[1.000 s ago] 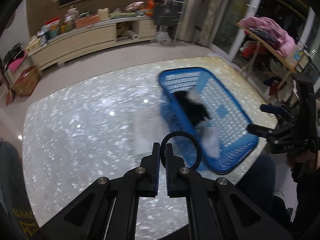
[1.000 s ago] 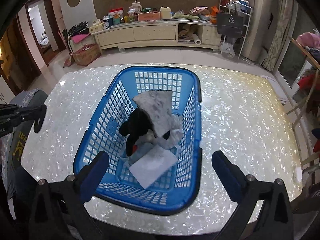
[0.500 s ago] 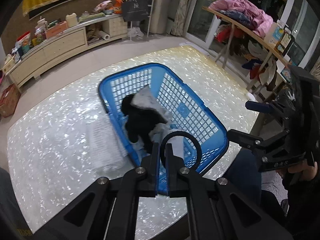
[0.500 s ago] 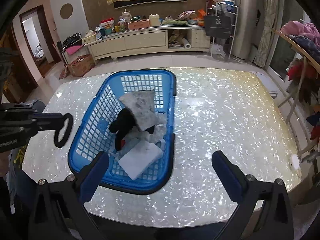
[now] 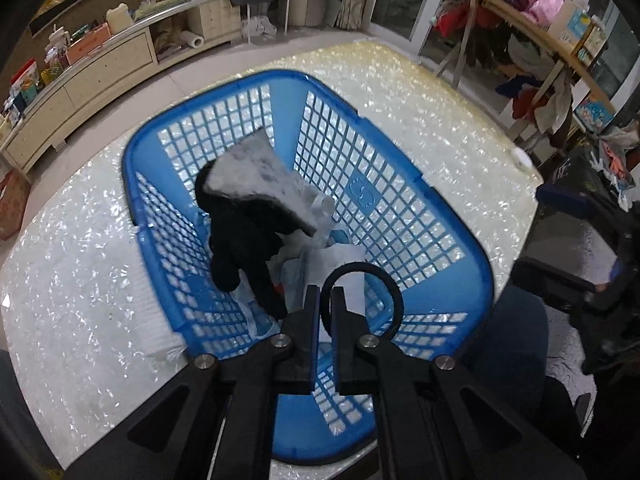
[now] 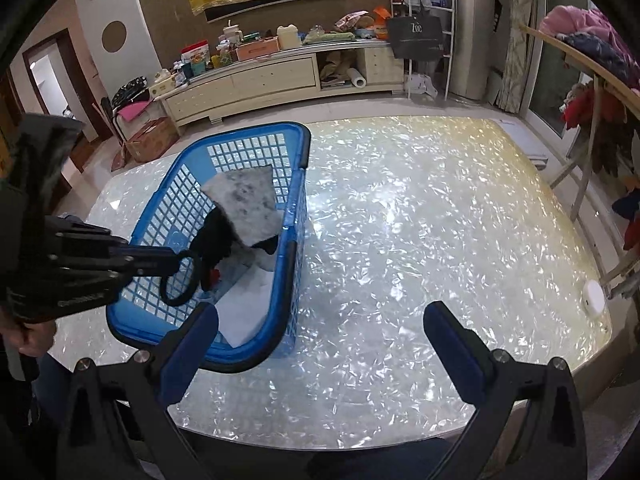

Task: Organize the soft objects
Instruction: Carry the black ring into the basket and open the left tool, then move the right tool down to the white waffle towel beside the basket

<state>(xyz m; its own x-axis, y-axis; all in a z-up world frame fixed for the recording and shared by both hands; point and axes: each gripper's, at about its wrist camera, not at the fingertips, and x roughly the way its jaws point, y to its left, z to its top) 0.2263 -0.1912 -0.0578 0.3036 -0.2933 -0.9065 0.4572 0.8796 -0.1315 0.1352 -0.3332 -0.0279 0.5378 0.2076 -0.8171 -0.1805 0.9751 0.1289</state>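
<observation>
- Left wrist view: on a pearly white shell-patterned table (image 5: 420, 104), the left gripper (image 5: 326, 296) pinches a thin black elastic hair-band loop (image 5: 384, 280) above the near end of a blue plastic lattice basket (image 5: 400, 184); ahead of it lie a black knit glove (image 5: 244, 240) and a grey speckled cloth (image 5: 256, 168).
- Right wrist view: the right gripper (image 6: 320, 332) hovers spread wide, with the basket (image 6: 296, 248) ahead-left.
</observation>
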